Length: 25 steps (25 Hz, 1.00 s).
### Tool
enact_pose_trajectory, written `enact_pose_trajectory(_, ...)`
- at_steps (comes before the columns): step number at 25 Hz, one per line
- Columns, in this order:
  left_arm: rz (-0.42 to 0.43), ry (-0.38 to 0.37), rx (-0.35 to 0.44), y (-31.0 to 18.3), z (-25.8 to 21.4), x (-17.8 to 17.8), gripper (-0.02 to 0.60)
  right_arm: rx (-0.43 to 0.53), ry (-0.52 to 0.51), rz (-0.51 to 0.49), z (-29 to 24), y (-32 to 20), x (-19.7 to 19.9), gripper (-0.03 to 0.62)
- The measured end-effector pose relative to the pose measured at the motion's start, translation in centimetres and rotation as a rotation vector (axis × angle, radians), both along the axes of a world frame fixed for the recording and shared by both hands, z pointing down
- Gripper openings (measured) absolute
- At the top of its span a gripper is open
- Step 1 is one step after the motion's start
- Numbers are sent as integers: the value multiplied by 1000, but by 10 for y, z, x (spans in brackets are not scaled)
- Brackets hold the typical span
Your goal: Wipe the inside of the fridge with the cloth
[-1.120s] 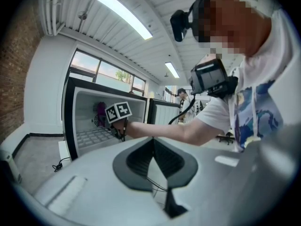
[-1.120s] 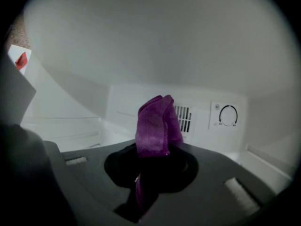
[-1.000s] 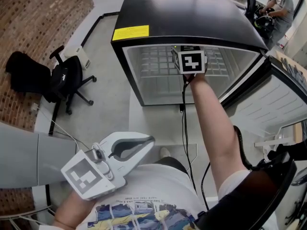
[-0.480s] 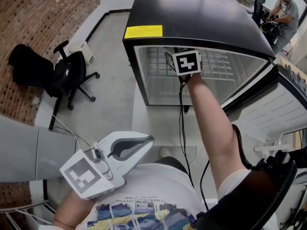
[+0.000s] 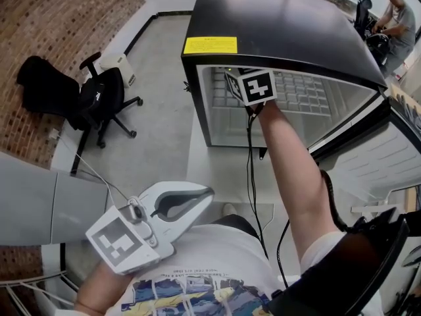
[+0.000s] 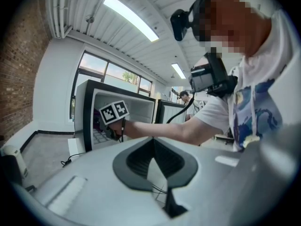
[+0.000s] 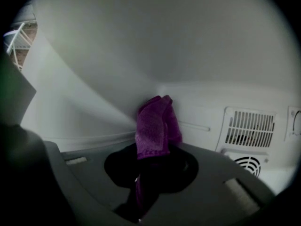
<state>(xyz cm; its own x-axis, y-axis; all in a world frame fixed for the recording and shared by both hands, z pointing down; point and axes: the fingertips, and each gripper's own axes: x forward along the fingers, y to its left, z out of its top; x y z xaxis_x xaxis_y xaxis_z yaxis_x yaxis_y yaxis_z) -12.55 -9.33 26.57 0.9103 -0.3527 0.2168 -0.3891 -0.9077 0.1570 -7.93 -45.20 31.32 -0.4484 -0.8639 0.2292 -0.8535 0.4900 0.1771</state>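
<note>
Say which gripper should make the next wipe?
Right, likely. The right gripper is shut on the purple cloth inside the fridge; the left gripper is empty, well outside it.

A black fridge (image 5: pixel 283 25) stands open, with a yellow label (image 5: pixel 210 45) at its top front edge. The right gripper (image 5: pixel 254 87) reaches in just under that edge. The left gripper (image 5: pixel 206 193) hangs near the person's chest. An office chair (image 5: pixel 99 104) stands to the left.

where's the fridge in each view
Head view: fridge at top centre, seen from above.
Left gripper view: centre left, behind the arm.
Right gripper view: its white inner walls fill the picture.
Shared landmark: marker cube at the opening.
</note>
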Motion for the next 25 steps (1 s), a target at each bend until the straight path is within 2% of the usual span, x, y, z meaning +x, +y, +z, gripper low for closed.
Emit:
enact_pose_trajectory(5, -3, 4, -3, -1, -1, -1, 5, -9, -3, -87, 1, 6, -17, 54)
enact_pose_trajectory(25, 42, 30, -15, 10, -1, 2, 6, -13, -4, -228, 7, 60, -26, 54)
